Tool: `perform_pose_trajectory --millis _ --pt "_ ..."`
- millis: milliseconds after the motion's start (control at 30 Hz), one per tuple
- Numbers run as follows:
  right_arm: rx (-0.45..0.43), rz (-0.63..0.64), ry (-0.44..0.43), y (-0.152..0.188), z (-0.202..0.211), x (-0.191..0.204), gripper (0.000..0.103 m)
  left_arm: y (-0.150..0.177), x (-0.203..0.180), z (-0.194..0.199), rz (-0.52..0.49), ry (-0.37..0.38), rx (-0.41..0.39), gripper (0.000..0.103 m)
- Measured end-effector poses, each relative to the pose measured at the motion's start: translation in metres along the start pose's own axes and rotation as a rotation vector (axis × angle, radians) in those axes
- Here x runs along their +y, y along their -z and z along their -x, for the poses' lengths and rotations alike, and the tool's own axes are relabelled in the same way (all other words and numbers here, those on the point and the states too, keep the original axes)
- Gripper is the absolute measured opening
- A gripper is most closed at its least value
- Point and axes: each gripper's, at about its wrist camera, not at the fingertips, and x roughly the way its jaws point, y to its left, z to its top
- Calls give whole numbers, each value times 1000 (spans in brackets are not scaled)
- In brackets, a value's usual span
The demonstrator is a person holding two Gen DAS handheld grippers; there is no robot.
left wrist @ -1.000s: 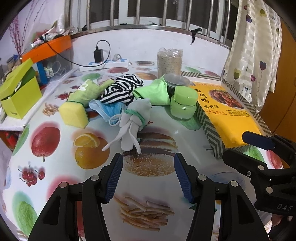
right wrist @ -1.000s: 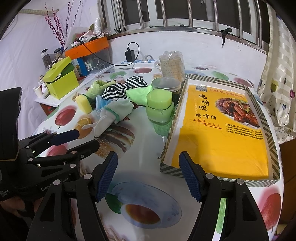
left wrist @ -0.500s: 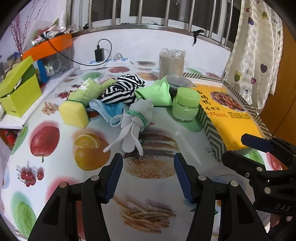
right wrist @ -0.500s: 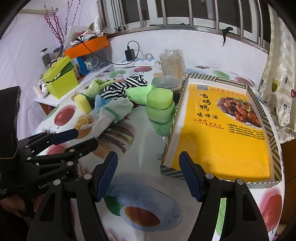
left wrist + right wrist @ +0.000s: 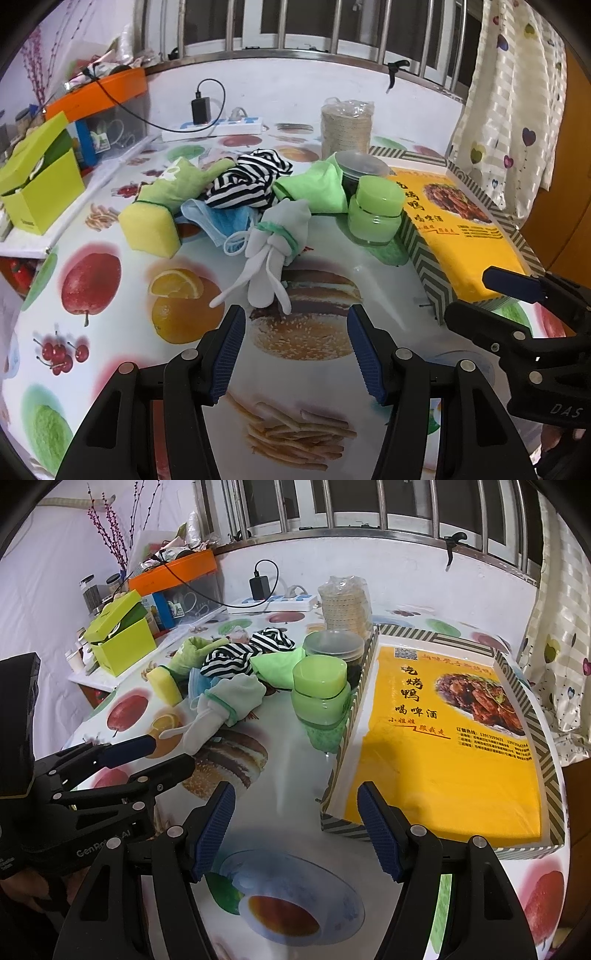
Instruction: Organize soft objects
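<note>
Pale glove point(image 5: 275, 243) lay limp near the middle of the table, green cuff toward the far edge, fingers trailing toward the near edge. Touched behind by a blue face mask point(image 5: 218, 221), with a striped cloth point(image 5: 243, 181) and a light green cloth point(image 5: 317, 188) heaped beyond. Yellow sponge point(image 5: 149, 229) just left of the mask, against a green plush piece point(image 5: 173, 184). Green jar point(image 5: 375, 210) to the glove's right, hard beside the wall of a shallow yellow-lined box point(image 5: 443, 760) along the table's right edge. Stack of clear lidded tubs point(image 5: 334, 646) behind the jar; wrapped stack of discs point(image 5: 345, 125) farther back.

Left gripper point(image 5: 293, 350) held low over the near edge, jaws spread, nothing between, glove just ahead. Right gripper point(image 5: 295, 827) likewise spread and empty, facing the box's near corner.

Fruit-and-burger printed tablecloth point(image 5: 92, 280). Power strip point(image 5: 214, 127) at the far edge, lime box point(image 5: 40, 184) on a side shelf at left, barred window above, curtain point(image 5: 513, 103) at right.
</note>
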Motion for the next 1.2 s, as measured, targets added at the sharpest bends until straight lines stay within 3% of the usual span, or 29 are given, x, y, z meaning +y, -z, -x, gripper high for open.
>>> perform_pose_trajectory --millis 1200 --pt "17 19 -8 -10 -10 7 69 -6 10 -6 8 -2 -10 57"
